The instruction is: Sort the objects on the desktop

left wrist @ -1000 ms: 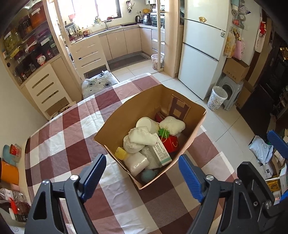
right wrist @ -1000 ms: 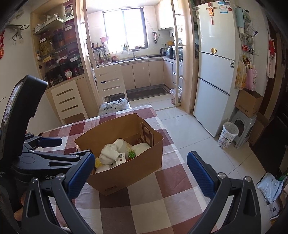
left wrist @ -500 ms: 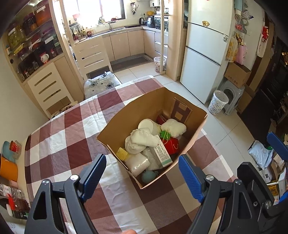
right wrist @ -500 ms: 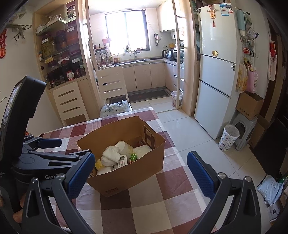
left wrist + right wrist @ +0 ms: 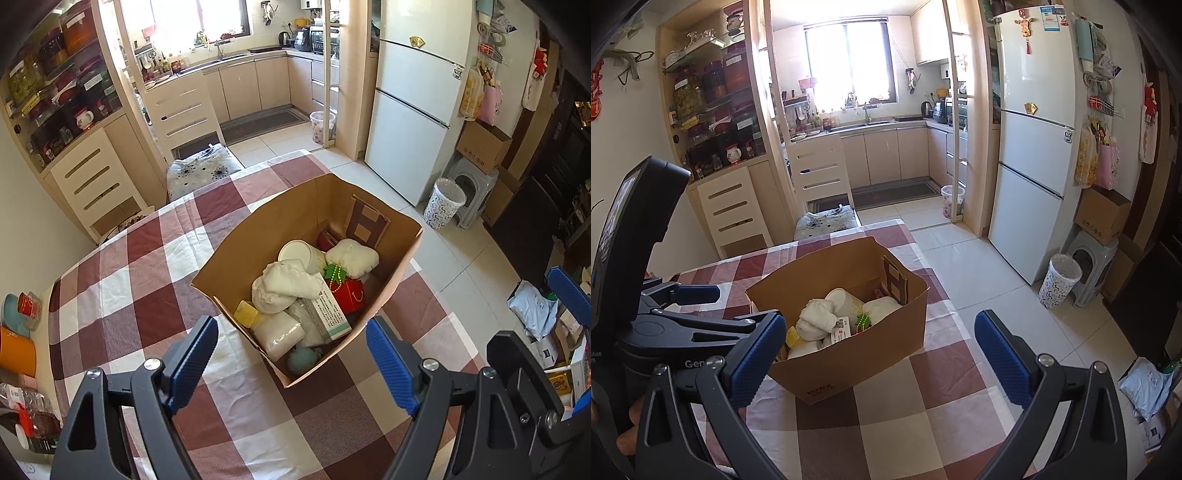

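An open cardboard box stands on the checked tablecloth of the table, toward its far right corner, one side running close along the right edge and one corner pointing back at the grippers. Inside it lie, heaped together, a white rolled towel, a white cup on its side, a second white cloth near the far wall, a red gift bag with green bead trim, a white and green carton, a yellow block against the near left wall, a white roll and a pale teal ball in the nearest corner. The left gripper hangs above the table's near side with its blue-padded jaws spread wide and nothing between the pads, the box's nearest corner showing in the gap. The right gripper is likewise wide open and empty, level with the box's near wall, the left gripper's body beside it
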A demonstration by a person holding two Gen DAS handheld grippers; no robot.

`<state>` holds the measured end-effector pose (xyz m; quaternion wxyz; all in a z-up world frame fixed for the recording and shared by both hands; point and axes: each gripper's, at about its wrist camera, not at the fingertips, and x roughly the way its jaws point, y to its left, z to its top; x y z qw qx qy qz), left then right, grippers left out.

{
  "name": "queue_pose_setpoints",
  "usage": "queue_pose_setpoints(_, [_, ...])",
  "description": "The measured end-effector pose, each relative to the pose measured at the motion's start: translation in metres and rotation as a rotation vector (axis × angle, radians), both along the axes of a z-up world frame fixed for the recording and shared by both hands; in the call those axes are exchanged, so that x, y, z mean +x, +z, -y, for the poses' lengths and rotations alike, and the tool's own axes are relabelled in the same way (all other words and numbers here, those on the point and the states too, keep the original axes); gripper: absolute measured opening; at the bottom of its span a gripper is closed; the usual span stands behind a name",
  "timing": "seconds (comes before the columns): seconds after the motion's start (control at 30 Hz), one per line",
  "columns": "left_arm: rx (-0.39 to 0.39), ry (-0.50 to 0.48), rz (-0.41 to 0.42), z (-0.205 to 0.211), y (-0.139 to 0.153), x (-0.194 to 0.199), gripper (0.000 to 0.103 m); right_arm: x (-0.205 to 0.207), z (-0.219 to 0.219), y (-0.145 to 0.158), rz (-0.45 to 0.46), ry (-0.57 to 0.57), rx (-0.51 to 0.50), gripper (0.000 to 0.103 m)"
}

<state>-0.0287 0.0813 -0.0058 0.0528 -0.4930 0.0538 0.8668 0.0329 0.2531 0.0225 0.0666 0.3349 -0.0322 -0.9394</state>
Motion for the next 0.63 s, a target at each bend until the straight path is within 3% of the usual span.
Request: queue_pose_setpoints(0.63, [-0.014, -0.009, 0.004, -0.0007, -0.0022, -0.0023, 0.085, -0.0036, -0.0022, -0.0024, 0.01, -0.003, -0.003, 0.103])
